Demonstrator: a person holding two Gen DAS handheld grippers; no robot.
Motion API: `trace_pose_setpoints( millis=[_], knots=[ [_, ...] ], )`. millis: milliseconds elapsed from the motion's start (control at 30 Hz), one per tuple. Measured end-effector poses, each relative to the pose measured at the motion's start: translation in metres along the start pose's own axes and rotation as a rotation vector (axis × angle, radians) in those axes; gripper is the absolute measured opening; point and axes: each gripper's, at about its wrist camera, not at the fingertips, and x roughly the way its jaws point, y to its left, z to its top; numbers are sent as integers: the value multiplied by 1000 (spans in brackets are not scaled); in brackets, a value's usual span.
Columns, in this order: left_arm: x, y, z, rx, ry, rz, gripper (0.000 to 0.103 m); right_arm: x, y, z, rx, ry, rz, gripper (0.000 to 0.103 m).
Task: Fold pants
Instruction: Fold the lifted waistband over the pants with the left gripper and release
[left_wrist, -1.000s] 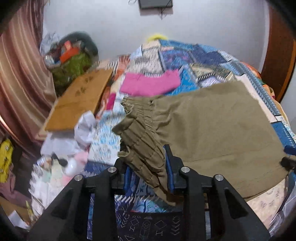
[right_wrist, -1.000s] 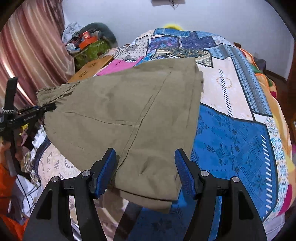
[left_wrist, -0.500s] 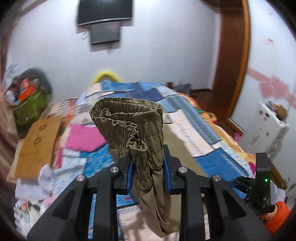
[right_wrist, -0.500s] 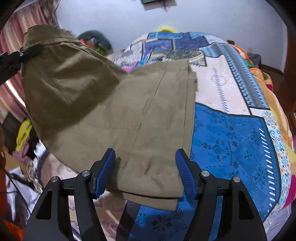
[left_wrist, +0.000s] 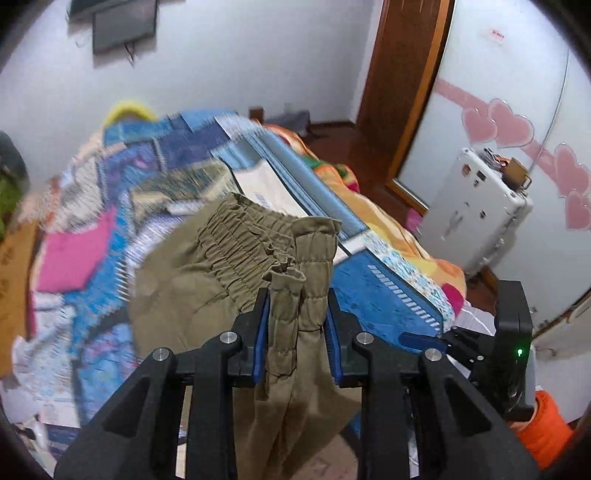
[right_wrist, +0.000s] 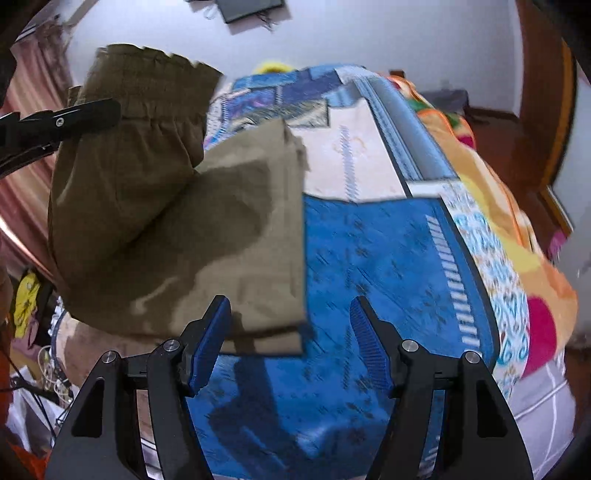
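Above the bed (right_wrist: 388, 258), your left gripper (left_wrist: 295, 328) is clamped on the bunched waistband of the pants (left_wrist: 221, 266), lifted clear of the quilt, with cloth hanging below the pads. The rest of the pants lies flat on the bed's left half, its right edge running straight along the blue patch. Your right gripper (right_wrist: 290, 339) stands wide apart, holding nothing, its left finger (right_wrist: 208, 343) over the hem corner near you. Blue quilt spreads right of the pants to the bed's edge.
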Motion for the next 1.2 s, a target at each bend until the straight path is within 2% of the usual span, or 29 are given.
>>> trace_pose_setpoints(
  millis=[267, 367, 433, 467, 533, 633, 733, 800, 967, 1067, 1133, 1200],
  knots=[
    [44, -19, -19, 0, 135, -71, 28, 0, -12, -7, 21, 14, -10, 64],
    [45, -21, -22, 6, 149, -83, 39, -6, -16, -8, 30, 4, -24, 64],
    [41, -22, -22, 16, 159, -114, 51, -12, -20, -7, 38, -6, -33, 64],
    [37, -25, -22, 34, 154, -122, 52, -14, -22, -6, 41, -12, -37, 64],
    [25, -28, -23, 71, 121, -96, 54, -21, -24, -3, 48, -31, -42, 64],
    [12, -20, -21, 71, 87, -71, 55, -29, -24, 4, 56, -65, -45, 64],
    [5, -3, -26, 80, 60, 32, 58, -35, -20, 16, 57, -106, -30, 64],
    [5, 12, -34, 85, 70, 109, 59, -35, -13, 25, 46, -128, -20, 64],
    [9, 42, -61, 64, 124, 187, 59, -28, 8, 39, 13, -160, 30, 64],
    [16, 55, -77, 39, 157, 191, 63, -12, 18, 40, -6, -141, 41, 64],
    [17, 63, -85, 13, 156, 174, 69, 3, 21, 37, -12, -105, 38, 64],
    [14, 71, -87, -8, 147, 158, 70, 20, 21, 30, -12, -55, 24, 64]
  ],
)
